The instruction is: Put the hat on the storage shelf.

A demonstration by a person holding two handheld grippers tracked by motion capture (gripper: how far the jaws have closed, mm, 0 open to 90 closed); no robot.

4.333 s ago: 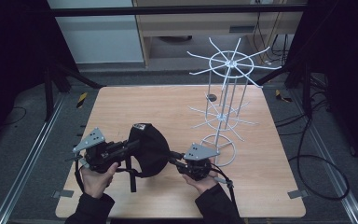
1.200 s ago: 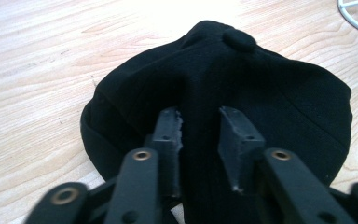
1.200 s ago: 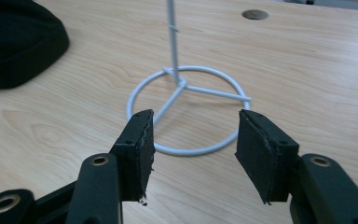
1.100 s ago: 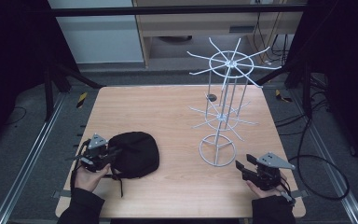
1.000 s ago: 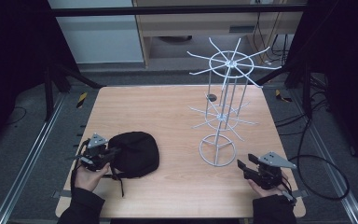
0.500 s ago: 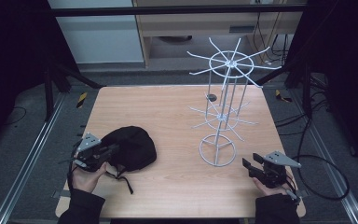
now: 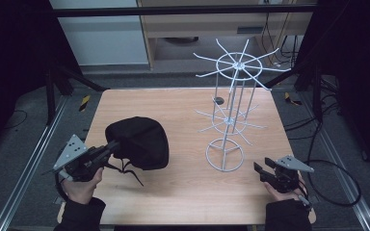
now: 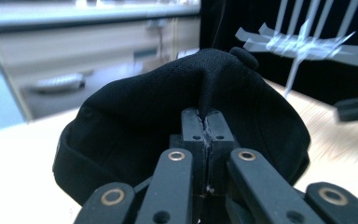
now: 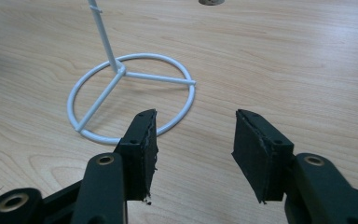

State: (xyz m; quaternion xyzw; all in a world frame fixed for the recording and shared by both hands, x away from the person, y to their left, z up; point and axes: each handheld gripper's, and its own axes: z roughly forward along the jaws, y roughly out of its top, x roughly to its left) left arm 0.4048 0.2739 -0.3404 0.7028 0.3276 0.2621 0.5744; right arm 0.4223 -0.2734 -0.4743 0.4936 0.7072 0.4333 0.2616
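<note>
Left gripper [image 7: 110,146], near tabletop's left edge: jaws pinching soft black fabric cap [image 7: 139,142]. Right gripper [image 7: 264,166], front-right corner: jaws wide, beside white wire rack [image 7: 231,115].

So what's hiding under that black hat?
Only the wooden table shows around the black hat, plus a cord trailing out. The left gripper pinches its fabric. Anything beneath stays covered.

A lab or test bay, not a home: a bare wooden table [image 7: 183,103] stands on grey floor between metal rails [image 7: 33,159], with black frame struts [image 7: 53,91] at 10 o'clock, loose cables [image 7: 337,178] at 4 o'clock, and a cabinet [image 7: 207,29] at 12 o'clock.
</note>
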